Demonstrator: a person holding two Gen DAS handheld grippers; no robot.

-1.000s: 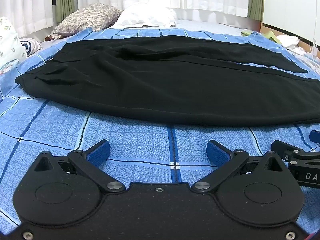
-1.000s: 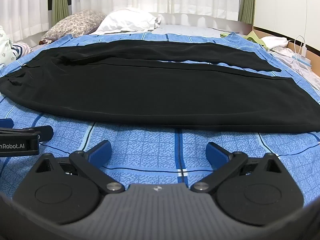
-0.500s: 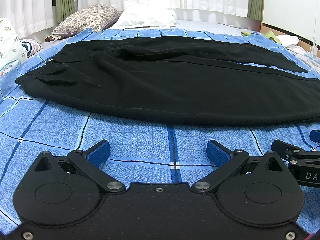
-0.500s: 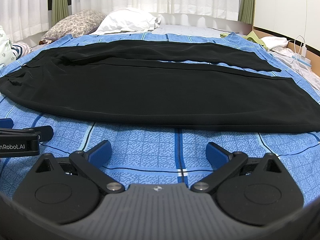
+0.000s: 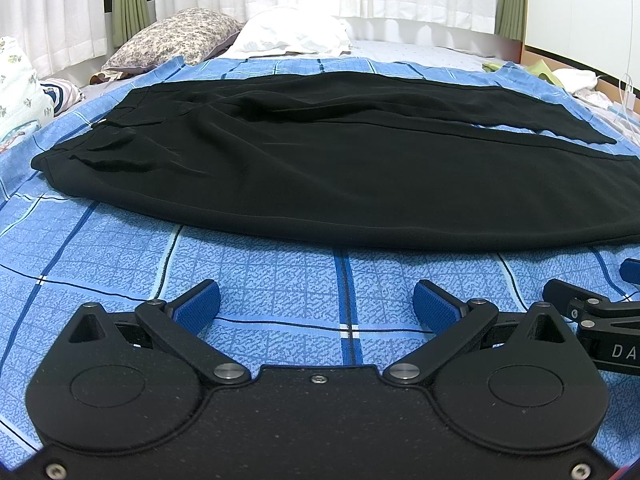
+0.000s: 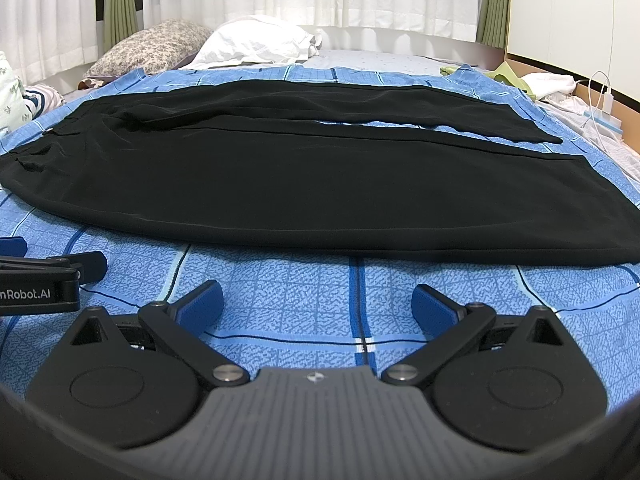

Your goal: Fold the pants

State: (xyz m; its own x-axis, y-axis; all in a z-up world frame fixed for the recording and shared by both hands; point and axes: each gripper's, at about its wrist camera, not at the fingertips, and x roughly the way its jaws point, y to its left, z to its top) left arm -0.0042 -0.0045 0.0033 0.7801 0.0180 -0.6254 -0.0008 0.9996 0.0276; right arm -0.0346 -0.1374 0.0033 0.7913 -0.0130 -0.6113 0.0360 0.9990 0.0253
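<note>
Black pants (image 5: 340,160) lie spread flat across a blue checked bedspread (image 5: 280,280), waistband to the left, both legs running right; they also show in the right wrist view (image 6: 320,184). My left gripper (image 5: 316,306) is open and empty, low over the bedspread just short of the pants' near edge. My right gripper (image 6: 316,306) is open and empty, beside it to the right, equally short of the near edge. Each gripper shows at the other view's side edge.
A floral pillow (image 5: 176,38) and a white pillow (image 5: 292,36) lie at the head of the bed under white curtains. Loose clothes (image 6: 552,84) and a charger cable (image 6: 600,100) lie at the right. A patterned cushion (image 5: 16,84) sits at the left.
Both grippers have stayed open and almost still; the view has crept very slightly.
</note>
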